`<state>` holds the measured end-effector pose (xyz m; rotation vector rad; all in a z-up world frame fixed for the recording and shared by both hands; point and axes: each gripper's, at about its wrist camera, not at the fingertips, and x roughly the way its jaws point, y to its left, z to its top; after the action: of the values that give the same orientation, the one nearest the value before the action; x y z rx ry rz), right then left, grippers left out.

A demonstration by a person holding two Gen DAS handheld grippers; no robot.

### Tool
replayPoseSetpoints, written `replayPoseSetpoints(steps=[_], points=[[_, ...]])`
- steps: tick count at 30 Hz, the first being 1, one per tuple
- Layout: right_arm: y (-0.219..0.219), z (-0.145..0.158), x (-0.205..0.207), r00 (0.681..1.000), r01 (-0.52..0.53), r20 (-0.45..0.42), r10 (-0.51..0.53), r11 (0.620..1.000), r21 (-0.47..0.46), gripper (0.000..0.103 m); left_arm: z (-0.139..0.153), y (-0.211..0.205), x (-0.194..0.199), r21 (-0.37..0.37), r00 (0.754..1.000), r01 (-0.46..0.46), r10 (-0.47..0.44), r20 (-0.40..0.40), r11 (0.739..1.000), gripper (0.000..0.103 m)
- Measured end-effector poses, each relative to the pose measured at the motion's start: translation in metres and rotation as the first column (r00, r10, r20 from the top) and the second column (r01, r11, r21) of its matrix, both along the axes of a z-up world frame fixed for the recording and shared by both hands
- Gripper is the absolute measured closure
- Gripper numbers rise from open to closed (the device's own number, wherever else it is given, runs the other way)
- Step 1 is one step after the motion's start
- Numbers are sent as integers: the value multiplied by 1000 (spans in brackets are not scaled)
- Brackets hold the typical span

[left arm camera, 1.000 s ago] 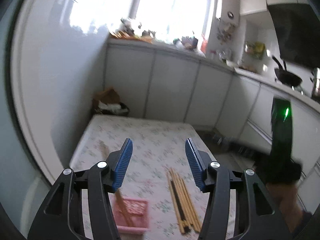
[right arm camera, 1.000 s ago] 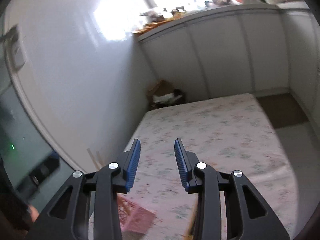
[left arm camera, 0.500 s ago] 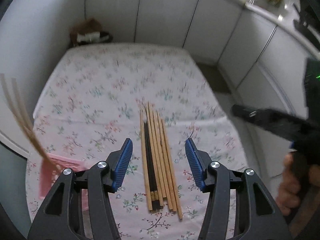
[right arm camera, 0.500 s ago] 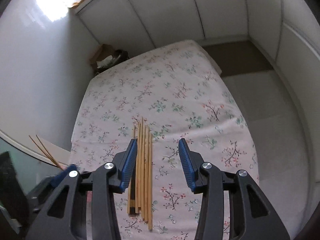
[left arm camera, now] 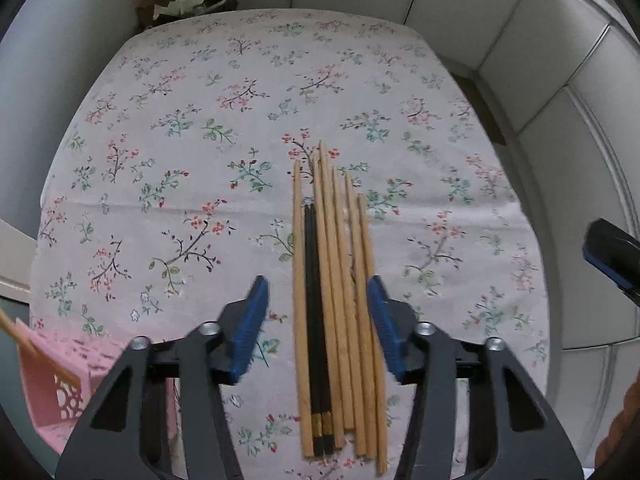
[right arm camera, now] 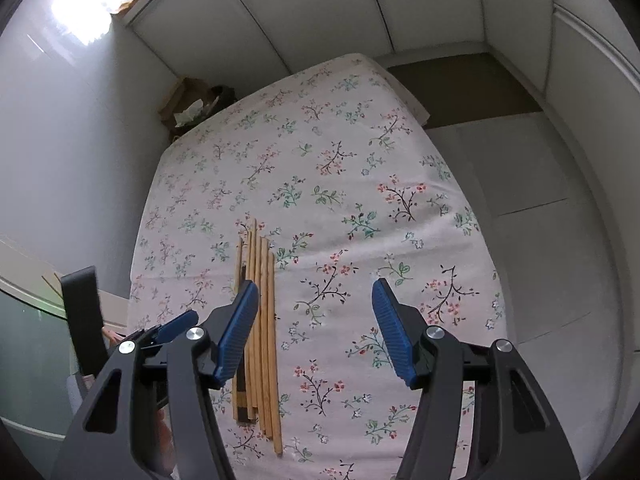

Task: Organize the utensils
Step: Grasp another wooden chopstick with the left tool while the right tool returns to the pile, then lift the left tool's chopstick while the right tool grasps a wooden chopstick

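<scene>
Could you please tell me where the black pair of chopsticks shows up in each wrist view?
Left wrist: black chopsticks, second from left in the row, between the left tongs' tips.
Right wrist: lower left, mostly hidden behind the right tongs' left finger.
Shared landmark: floral tablecloth.

Soft, even daylight fills both views, a little dim and cool. In the right wrist view a blown-out white glare patch point(right arm camera: 76, 12) sits on the glossy wall at upper left, washing out detail there. Shadows on the floral tablecloth point(left arm camera: 200, 128) are faint and diffuse. Fisheye distortion bows the cabinet panels point(right arm camera: 320, 12) and darkens the corners to black. The left tongs' point(left arm camera: 318, 320) blue pads look slightly smeared by motion.
</scene>
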<state>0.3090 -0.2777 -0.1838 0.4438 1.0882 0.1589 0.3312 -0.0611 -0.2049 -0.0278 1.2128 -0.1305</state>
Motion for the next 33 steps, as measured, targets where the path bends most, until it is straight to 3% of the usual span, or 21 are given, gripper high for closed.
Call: replayPoseSetpoints(steps=[4,5,7,10,15,24,26,31,33], points=[[3,-2,1,1000,-9,-3,9,1000,6,45,-10,4,9,18,999,-25,26,-20,1000,86],[5,-2,2,1000,-15,-3,15,1000,7,49,-13,4,11,26,999,-26,26,-23,999,88],[9,-6,3,999,-33,-22,33,999,22,57,-19,5,16,29,999,-25,26,-36,999,88],[14,-13,6,998,-45,-52,46,998,33,60,-26,7,20,32,998,-31,33,-49,999,88],[13,-16,7,997,-30,-68,32,999,33,60,-36,12,29,45,995,-53,56,-83,998,88],[16,-17,6,996,-40,-76,42,999,29,60,-47,0,38,48,995,-7,11,-98,999,92],[18,-19,7,996,-43,-81,45,999,26,60,-47,-7,36,81,996,20,-12,-91,996,92],[23,-26,8,993,-65,-96,66,998,14,60,-40,-4,33,45,996,-15,19,-88,999,93],[25,-34,9,990,-80,-114,80,997,3,69,-26,-1,24,18,998,-18,19,-56,1000,103]])
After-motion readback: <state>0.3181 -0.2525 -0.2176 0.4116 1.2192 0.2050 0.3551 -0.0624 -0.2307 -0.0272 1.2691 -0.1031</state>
